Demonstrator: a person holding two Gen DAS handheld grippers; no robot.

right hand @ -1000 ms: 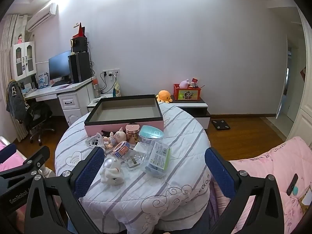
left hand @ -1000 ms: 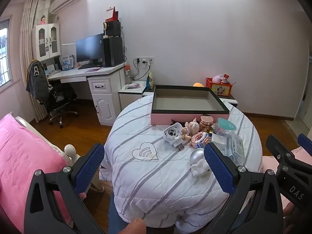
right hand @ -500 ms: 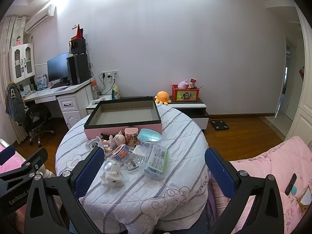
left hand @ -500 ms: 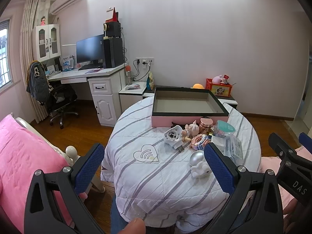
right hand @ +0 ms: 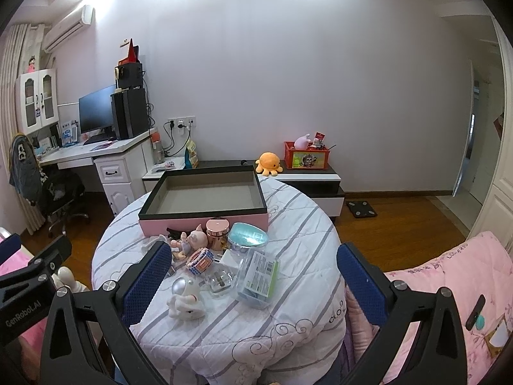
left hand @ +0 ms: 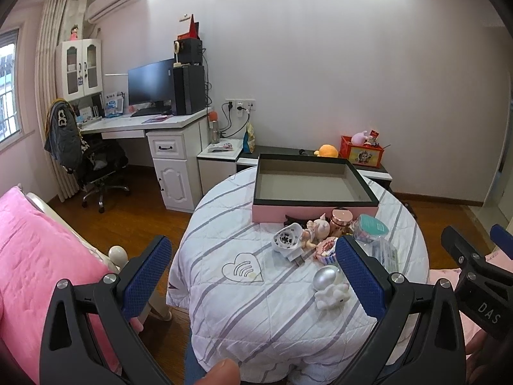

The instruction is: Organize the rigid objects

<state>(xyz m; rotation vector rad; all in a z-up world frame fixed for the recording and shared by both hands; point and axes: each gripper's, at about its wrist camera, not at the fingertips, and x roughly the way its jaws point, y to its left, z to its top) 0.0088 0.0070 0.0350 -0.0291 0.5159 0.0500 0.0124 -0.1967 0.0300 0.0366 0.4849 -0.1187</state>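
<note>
Both the left hand-held gripper, marked "GenRobot.AI", and the right hand-held gripper, marked "DAS", hung spread and empty near the cluttered tabletop, short of the pink storage box.

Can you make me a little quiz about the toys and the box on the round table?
1. True or false: the pink box already has toys inside it.
2. Which thing lies nearest the person? A) the rose-gold jar B) the white astronaut figure C) the teal-lidded container
3. Fill the gap: the left gripper and the right gripper are both ____ and hold nothing.

Key
1. False. The box is empty, and the toys lie on the table in front of it.
2. B
3. open
</note>
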